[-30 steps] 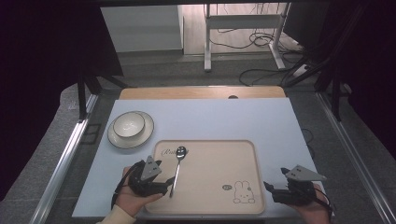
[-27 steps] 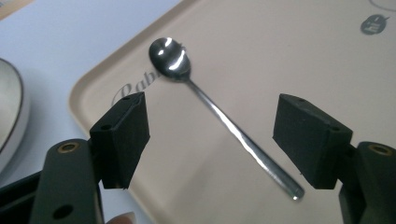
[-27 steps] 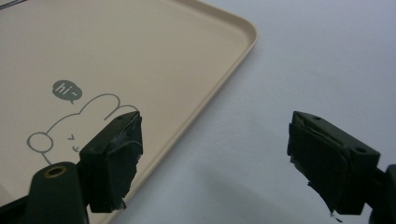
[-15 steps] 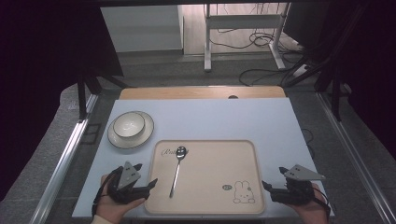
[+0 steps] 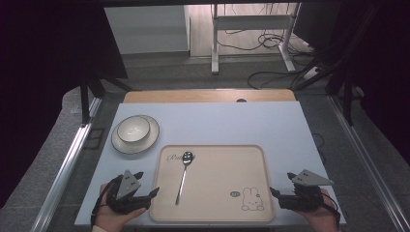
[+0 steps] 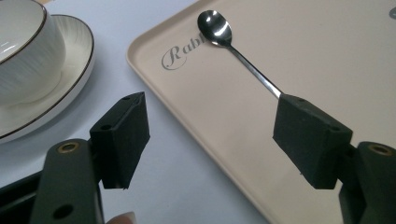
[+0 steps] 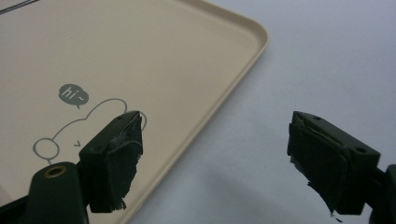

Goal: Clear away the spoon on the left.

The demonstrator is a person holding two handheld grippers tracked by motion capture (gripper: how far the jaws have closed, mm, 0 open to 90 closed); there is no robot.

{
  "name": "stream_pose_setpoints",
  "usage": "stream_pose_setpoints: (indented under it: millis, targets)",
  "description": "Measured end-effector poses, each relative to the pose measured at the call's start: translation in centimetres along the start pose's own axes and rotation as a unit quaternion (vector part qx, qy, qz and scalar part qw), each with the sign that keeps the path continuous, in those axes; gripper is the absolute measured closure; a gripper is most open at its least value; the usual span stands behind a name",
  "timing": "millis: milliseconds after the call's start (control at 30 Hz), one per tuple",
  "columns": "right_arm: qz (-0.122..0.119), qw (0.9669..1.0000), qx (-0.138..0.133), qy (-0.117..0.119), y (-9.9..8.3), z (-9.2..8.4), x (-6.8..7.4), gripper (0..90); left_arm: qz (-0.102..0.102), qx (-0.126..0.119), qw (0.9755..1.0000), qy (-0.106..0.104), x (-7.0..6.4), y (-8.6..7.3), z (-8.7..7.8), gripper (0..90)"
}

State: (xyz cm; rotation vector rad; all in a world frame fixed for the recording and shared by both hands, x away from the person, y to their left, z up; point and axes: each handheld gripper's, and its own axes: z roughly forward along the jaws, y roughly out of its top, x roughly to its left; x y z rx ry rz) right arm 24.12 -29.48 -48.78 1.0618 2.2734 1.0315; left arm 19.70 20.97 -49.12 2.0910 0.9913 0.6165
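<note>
A metal spoon (image 5: pixel 183 170) (image 6: pixel 233 44) lies lengthwise on the left part of a beige tray (image 5: pixel 217 166) (image 6: pixel 299 60) (image 7: pixel 154 60) printed with a rabbit drawing. My left gripper (image 5: pixel 145 186) (image 6: pixel 212 140) rests open at the tray's front left corner, its jaws straddling the tray's left rim with nothing between them. My right gripper (image 5: pixel 280 186) (image 7: pixel 217 156) is open at the tray's front right corner, over the tray rim and the table, holding nothing.
A white bowl (image 5: pixel 134 129) (image 6: pixel 21 51) stands on a white saucer (image 5: pixel 147 140) (image 6: pixel 70 70) at the left of the pale blue table (image 5: pixel 232 121), behind my left gripper. A wooden strip (image 5: pixel 208 95) borders the table's far edge.
My left gripper has drawn back leftward off the spoon's handle to the tray's front left corner, leaving the spoon on the tray. The right gripper has stayed still.
</note>
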Motion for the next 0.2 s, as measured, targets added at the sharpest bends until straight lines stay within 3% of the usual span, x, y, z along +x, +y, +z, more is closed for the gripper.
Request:
stream_pose_setpoints:
  millis: [200]
  targets:
    - [0.031,0.9994,-0.016,-0.001,-0.06,-0.27,-0.5,17.6,0.0,-0.002,1.0,-0.007,0.07,0.23,0.46,27.0]
